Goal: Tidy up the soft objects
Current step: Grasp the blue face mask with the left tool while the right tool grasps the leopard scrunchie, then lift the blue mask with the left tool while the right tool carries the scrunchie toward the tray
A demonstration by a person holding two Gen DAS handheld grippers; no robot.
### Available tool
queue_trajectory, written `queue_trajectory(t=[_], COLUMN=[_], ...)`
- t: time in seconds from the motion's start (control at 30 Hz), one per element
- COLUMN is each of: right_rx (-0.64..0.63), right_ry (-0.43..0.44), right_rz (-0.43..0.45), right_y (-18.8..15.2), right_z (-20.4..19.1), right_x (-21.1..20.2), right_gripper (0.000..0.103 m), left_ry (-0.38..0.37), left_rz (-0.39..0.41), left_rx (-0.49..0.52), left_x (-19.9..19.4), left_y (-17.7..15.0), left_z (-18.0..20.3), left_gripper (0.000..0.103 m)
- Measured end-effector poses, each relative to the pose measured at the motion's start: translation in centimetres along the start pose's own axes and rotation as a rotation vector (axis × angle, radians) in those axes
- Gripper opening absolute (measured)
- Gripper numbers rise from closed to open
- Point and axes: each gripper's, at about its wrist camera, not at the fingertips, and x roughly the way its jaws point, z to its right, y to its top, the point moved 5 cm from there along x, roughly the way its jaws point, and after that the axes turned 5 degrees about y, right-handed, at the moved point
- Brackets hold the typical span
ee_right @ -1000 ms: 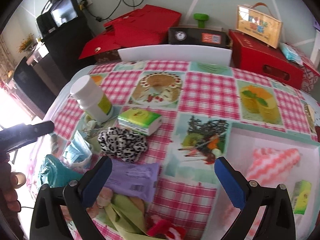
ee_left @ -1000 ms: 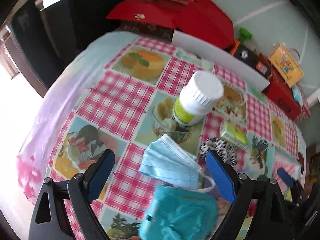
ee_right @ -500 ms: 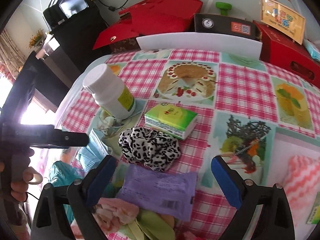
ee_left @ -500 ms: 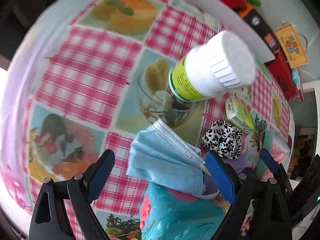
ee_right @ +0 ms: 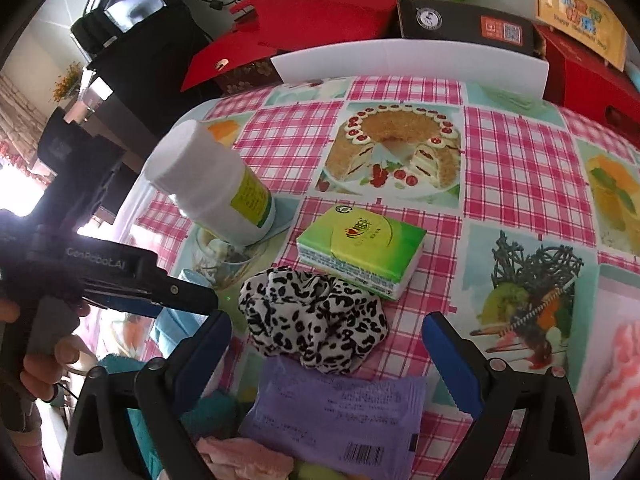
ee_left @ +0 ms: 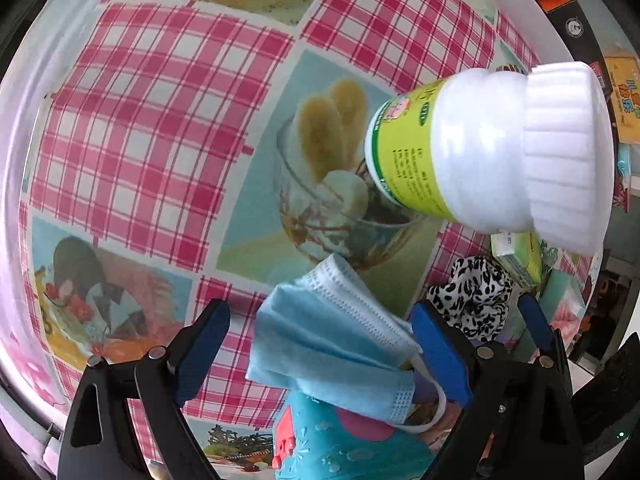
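Note:
My left gripper (ee_left: pixel 320 354) is open, its jaws on either side of a folded blue face mask (ee_left: pixel 332 344) that lies partly on a teal soft item (ee_left: pixel 340 448). My right gripper (ee_right: pixel 326 356) is open just above a leopard-print scrunchie (ee_right: pixel 312 320), with a purple packet (ee_right: pixel 340 416) under its jaws. A green tissue pack (ee_right: pixel 360 244) lies just beyond the scrunchie. The scrunchie also shows in the left wrist view (ee_left: pixel 474 296).
A white bottle with a green label (ee_right: pixel 216 188) stands left of the tissue pack, close above the mask in the left wrist view (ee_left: pixel 480 156). A pink striped cloth (ee_right: pixel 616 392) lies at the right edge. Red boxes (ee_right: pixel 320 8) and a white board (ee_right: pixel 408 64) line the table's far edge.
Both grippers moved forward and down. The left one closed in on the blue mask. The right one closed in on the scrunchie. Both stayed open.

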Motion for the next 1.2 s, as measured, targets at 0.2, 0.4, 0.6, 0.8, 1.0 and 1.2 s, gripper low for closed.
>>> queue_trajectory(t=[0.2,0.4,0.6,0.8,1.0,1.2], right_rx=[0.018,0.016,0.026,0.035,0.035,0.043], right_ry=[0.013,0.022,0.032,0.037,0.042,0.042], right_rz=[-0.03,-0.016,-0.01,0.001,0.007,0.018], right_y=[-0.3,-0.3,-0.4,-0.5,-0.6,-0.8], right_z=[0.2,0.1,0.4,0.7,0.7,0.8], right_x=[1.2,1.3,1.2,0.7,0.5,-0.3], right_gripper=[0.089,0.076,0.062,0.052,0.045,0.038], left_ry=[0.035,0.076,0.092,0.076,0.056,0.014], left_rz=[-0.006,0.025,0.059,0.086,0.111,0.135], left_rx=[0.016,0.03,0.019,0.007,-0.01,-0.044], left_x=[0.4,0.6,0.0,-0.2,0.1,-0.1], left_y=[0.6,0.6,0.1,0.2,-0.5,-2.2], left_z=[1.7,3.3,2.7,2.3,1.5,-1.1], left_gripper=[0.092,0.073,0.045,0.03,0.023,0.02])
